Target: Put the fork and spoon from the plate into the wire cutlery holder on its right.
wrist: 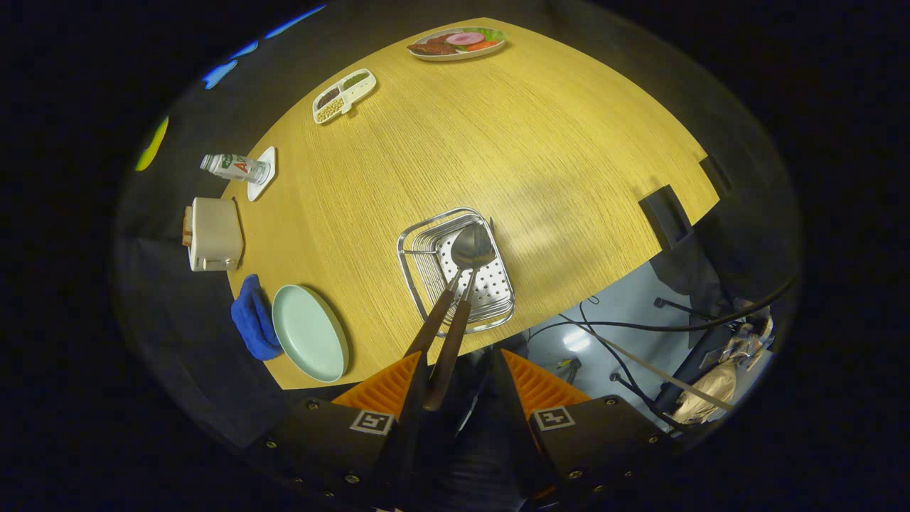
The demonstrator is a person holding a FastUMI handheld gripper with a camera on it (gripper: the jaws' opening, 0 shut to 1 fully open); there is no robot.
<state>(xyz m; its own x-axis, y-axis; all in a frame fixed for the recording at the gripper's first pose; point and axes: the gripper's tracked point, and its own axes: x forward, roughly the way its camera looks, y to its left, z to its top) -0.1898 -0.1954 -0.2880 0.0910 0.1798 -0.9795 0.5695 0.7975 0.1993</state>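
Fingers of the gripper (455,384) stand apart while fork and spoon (471,249), handles near the left finger, rest heads-down in the wire cutlery holder (419,274), right of the emptied plate (309,333) on the worktop (554,142); placing looks complete, so next comes a clean withdrawal.

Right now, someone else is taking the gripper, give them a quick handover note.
Gripper: fingers look open, gap between them; the spoon and fork handles lie against one finger, so grip unclear.
Both heads hang over the wire holder, ahead of the fingers; whether they rest in it is hard to tell.
Plate sits beside the holder, nothing on it.
Done: cutlery off the plate.
Left: lower both fully into the holder, let go.
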